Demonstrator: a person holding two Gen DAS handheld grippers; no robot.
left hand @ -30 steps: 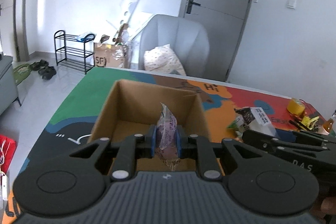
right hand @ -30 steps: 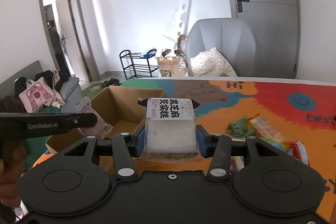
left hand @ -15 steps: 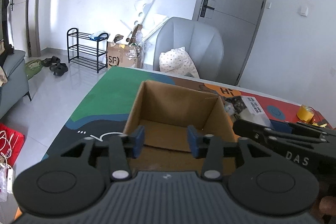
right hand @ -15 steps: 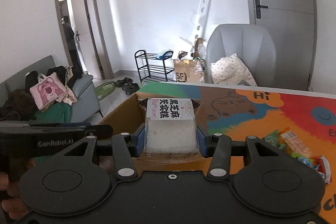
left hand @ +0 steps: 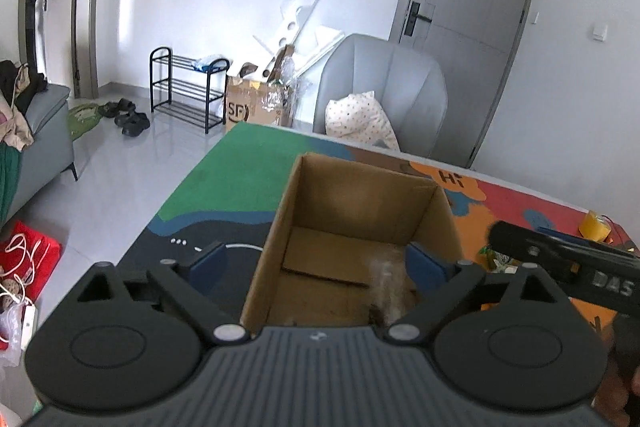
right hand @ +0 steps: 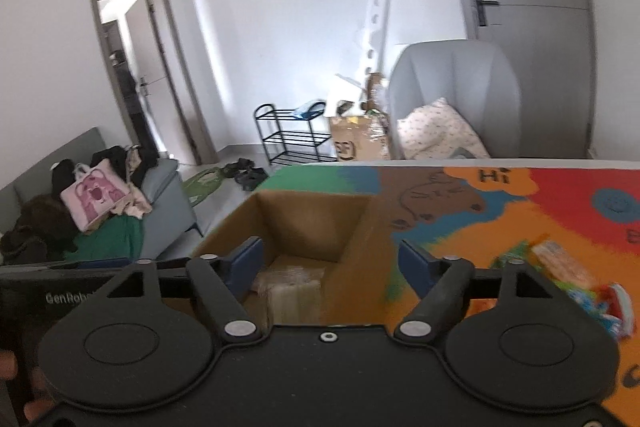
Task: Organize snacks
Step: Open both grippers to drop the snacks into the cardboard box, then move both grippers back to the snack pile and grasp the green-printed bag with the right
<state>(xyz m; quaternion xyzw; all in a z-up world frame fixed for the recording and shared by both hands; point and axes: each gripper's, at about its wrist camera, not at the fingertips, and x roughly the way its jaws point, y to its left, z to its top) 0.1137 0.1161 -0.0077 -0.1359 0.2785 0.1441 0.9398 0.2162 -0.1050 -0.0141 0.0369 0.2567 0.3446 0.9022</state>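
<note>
An open cardboard box (left hand: 360, 211) stands on the colourful table mat; it also shows in the right wrist view (right hand: 312, 223). My left gripper (left hand: 318, 265) is wide open and empty above the box's near edge. A blurred clear snack packet (left hand: 386, 277) lies on the box floor at the right. My right gripper (right hand: 331, 259) is wide open and empty over the box's right side. A pale wrapped snack (right hand: 286, 289) lies inside the box below it. Loose snack packets (right hand: 560, 267) lie on the mat at the right.
The right gripper's body (left hand: 568, 263) crosses the left wrist view at the right, near a yellow tape roll (left hand: 596, 227). The left gripper's body (right hand: 68, 291) sits at the lower left. A grey armchair (left hand: 384, 95) stands behind the table; a sofa (right hand: 100, 219) is left.
Both grippers opened. The left one dropped its purple snack packet into the box a second ago; the right one has now released its white boxed snack into the box. Both views lifted back.
</note>
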